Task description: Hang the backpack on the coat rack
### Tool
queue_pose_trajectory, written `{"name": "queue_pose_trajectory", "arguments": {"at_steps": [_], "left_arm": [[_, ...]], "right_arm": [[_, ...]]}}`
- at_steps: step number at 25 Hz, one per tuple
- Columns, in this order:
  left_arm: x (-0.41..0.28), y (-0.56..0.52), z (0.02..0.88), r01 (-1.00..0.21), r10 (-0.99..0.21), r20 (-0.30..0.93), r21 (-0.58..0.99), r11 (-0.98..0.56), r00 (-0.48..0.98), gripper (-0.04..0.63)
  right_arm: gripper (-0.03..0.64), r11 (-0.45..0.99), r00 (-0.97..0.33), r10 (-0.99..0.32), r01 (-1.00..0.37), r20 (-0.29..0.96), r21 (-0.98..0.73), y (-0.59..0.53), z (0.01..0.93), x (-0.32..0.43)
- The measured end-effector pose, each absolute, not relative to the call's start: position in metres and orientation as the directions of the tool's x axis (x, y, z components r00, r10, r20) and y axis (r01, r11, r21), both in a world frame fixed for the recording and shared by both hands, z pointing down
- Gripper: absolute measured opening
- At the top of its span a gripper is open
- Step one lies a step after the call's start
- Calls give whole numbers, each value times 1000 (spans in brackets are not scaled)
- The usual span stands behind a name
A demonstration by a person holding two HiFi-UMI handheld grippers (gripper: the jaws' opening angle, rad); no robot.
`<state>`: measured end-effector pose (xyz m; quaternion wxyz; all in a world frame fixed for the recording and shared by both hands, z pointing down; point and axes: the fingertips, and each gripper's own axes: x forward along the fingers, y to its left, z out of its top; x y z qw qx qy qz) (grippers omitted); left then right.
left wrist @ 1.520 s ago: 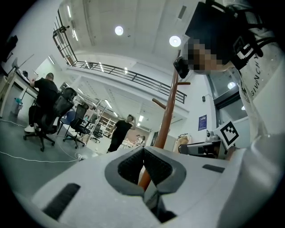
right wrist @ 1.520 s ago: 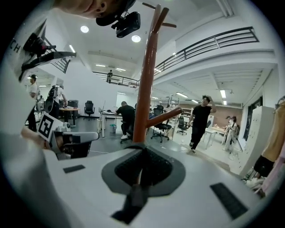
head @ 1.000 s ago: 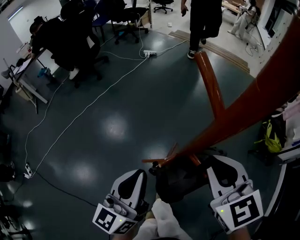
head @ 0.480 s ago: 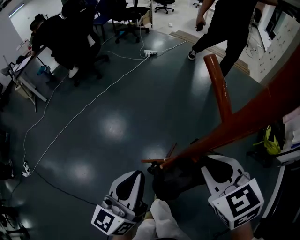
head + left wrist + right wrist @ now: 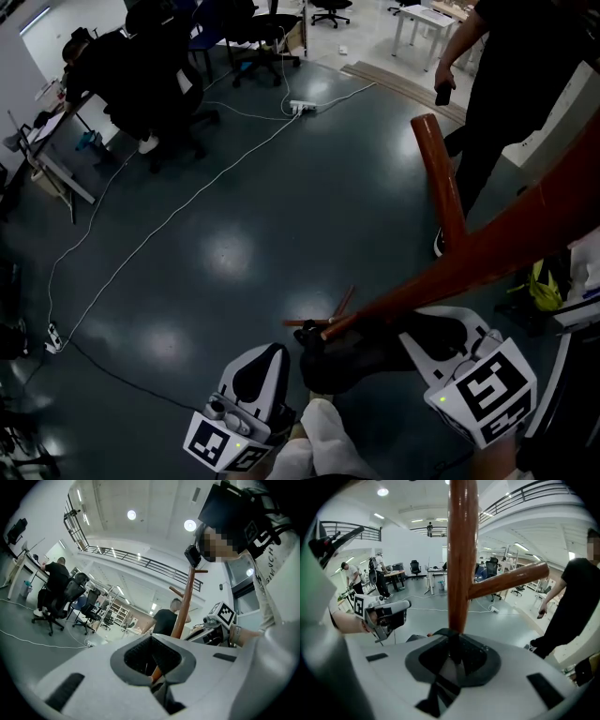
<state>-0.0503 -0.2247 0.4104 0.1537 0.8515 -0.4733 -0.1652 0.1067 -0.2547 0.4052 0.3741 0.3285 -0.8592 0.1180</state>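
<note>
The black backpack (image 5: pixel 342 361) hangs low between my two grippers, against the lower part of the reddish-brown coat rack pole (image 5: pixel 487 253). A peg (image 5: pixel 439 173) sticks up from that pole. My left gripper (image 5: pixel 278 354) is at the bag's left side, its jaws closed on dark fabric (image 5: pixel 159 686). My right gripper (image 5: pixel 422 330) is at the bag's right, right beside the pole (image 5: pixel 461 550). Its jaws are opening, and a black strap (image 5: pixel 451 651) still runs between them up to the pole.
A person in black (image 5: pixel 511 84) stands close behind the rack at the right. Another person sits at a desk (image 5: pixel 141 75) at the far left. A white cable (image 5: pixel 169 220) and a power strip (image 5: pixel 300 106) lie on the dark floor. A yellow-green bag (image 5: pixel 544 277) sits at the right.
The standing person has walked from the far back to just behind the rack. My right gripper has tipped downward and shifted slightly right. The left gripper has stayed put.
</note>
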Motion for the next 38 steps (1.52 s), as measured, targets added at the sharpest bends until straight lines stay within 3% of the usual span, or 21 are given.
{"name": "queue_pose_trajectory", "arguments": {"at_steps": [9,11,13,18,26,31,33,38], "left_arm": [[-57,-221,413,-765,-865,-123,418,-489,486,11],[-57,-219,413,-764,-865,-122,420,-489,487,11],[-59,-219,413,-764,-864,-121,420,-490,488,11],[-57,-217,408,-756,-858,-129,422,-501,496,11],[-59,-214,402,-742,-846,-138,422,-521,515,11],[-60,-207,394,-733,-837,-154,417,-537,526,11],[-61,-202,391,-732,-834,-158,414,-541,528,11],[-67,-182,380,-724,-824,-176,403,-559,539,11]], "right_arm": [[58,819,-498,-422,-568,758,82,-254,408,105],[64,838,-563,-399,-545,724,38,-250,398,96],[111,852,-624,-366,-524,690,-21,-244,384,86],[121,853,-590,-368,-522,718,8,-236,386,87],[121,814,-593,-477,-577,649,72,-227,373,86],[117,735,-556,-621,-657,553,165,-224,355,91],[40,683,-534,-684,-708,496,179,-220,345,95],[15,632,-569,-755,-763,327,132,-190,310,88]]}}
